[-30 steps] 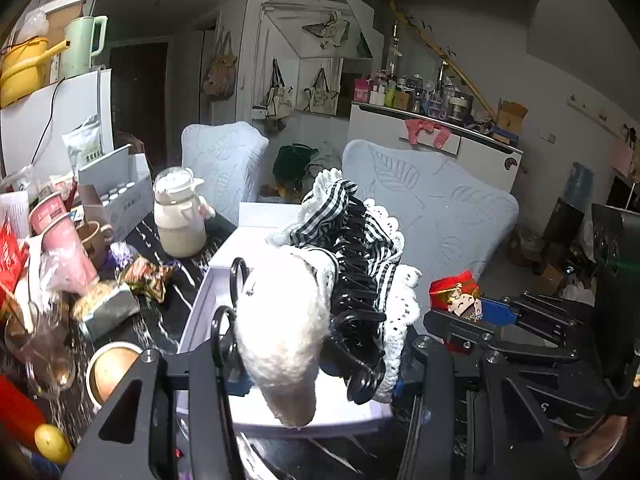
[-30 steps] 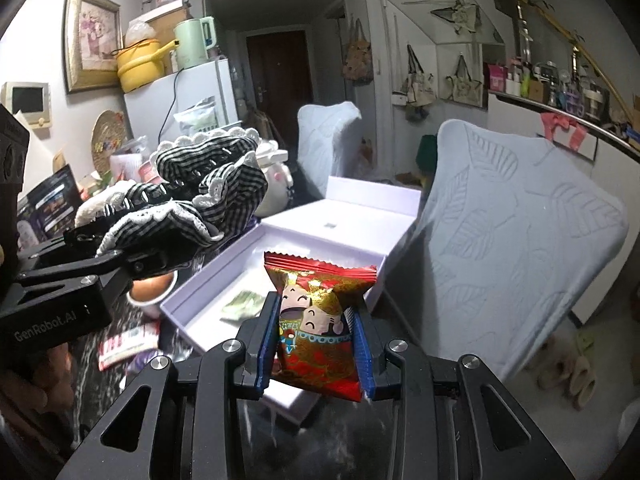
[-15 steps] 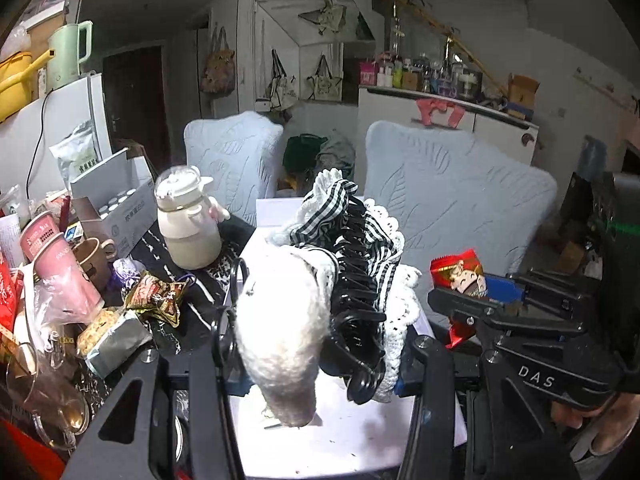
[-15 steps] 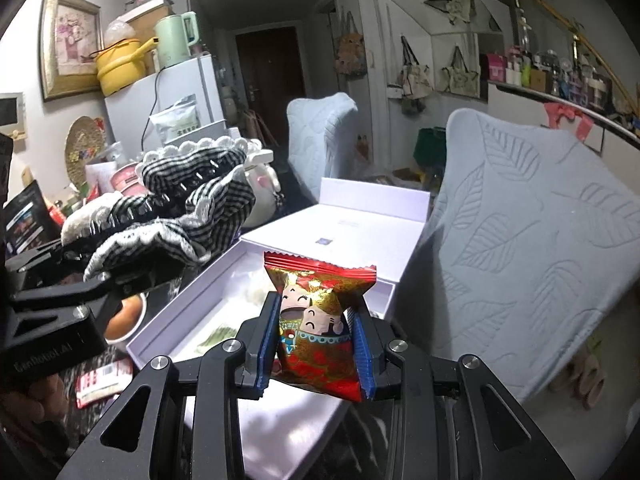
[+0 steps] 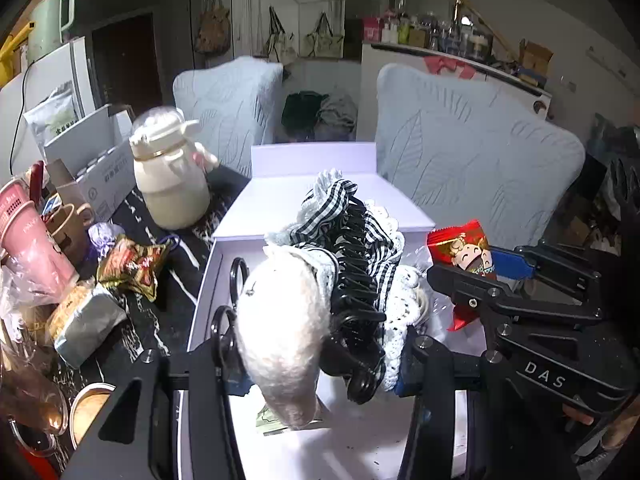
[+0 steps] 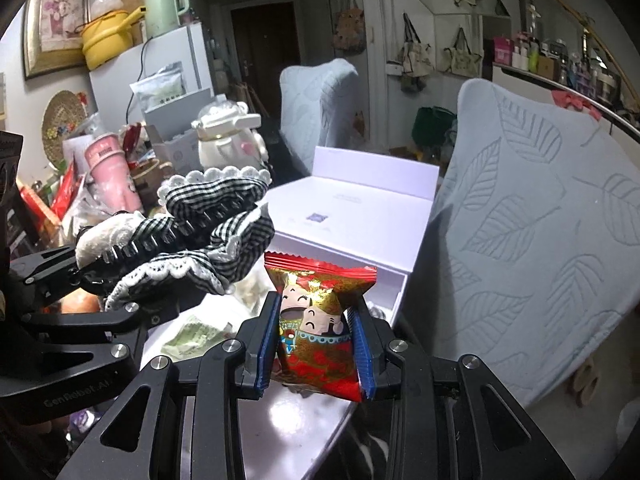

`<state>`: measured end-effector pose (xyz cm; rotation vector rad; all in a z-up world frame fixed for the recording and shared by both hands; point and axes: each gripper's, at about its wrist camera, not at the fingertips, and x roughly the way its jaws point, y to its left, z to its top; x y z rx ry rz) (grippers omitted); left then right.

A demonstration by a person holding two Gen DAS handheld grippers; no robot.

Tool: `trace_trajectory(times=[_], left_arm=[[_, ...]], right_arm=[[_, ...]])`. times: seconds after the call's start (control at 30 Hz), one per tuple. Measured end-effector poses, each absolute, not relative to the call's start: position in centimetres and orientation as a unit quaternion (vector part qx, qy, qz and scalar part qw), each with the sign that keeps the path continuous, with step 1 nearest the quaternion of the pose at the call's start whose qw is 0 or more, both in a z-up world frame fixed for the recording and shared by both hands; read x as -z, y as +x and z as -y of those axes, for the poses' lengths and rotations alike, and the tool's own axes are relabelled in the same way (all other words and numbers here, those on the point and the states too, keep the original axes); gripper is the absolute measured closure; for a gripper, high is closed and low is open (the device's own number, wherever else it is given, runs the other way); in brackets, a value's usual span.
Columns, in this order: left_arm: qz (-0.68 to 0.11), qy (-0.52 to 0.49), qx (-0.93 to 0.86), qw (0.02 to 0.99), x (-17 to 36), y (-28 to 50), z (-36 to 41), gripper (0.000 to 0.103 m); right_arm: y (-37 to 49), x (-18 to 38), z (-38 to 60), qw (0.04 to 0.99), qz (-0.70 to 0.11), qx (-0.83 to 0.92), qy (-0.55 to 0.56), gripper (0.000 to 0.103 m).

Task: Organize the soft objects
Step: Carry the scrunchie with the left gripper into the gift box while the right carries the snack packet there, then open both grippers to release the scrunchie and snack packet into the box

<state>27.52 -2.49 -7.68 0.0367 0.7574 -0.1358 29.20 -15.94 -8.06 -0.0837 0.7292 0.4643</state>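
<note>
My left gripper [image 5: 320, 364] is shut on a bundle of hair accessories [image 5: 344, 272]: a black claw clip with a black-and-white gingham bow edged in lace, and a white fluffy piece [image 5: 280, 340]. The bundle [image 6: 192, 236] hangs over the open white box [image 5: 280, 208]. My right gripper [image 6: 316, 336] is shut on a red and gold snack packet [image 6: 316, 312] printed with cartoon faces, at the box's right side. The left wrist view shows that packet [image 5: 464, 252] beside the bow. A small green packet [image 6: 188, 338] lies on the box floor.
The box [image 6: 360, 208] has its lid standing open at the back. Left of it the dark table holds a cream jug [image 5: 168, 176], pink cups [image 5: 28, 240], a gold snack wrapper [image 5: 132, 264] and a silver pouch [image 5: 84, 320]. Two pale blue covered chairs [image 5: 472, 176] stand behind.
Both grippers have come forward and lower over the box with their loads held. The box now fills more of both views, and its floor lies under the left bundle.
</note>
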Motion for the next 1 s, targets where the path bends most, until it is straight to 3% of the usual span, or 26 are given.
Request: trace_trajectory(times=[0.77, 1.0], left_arm=[[-0.461, 0.017, 0.036, 0.886, 12.8, 30.4, 2.0, 0.052], [-0.463, 0.032, 0.015, 0.885, 12.9, 30.2, 2.5, 0.043]], right_arm=[[30.6, 12.1, 14.7, 0.890, -0.404, -0.201, -0.062, 0.068], [30.2, 11.8, 14.6, 0.893, -0.401, -0.189, -0.081, 0.057]])
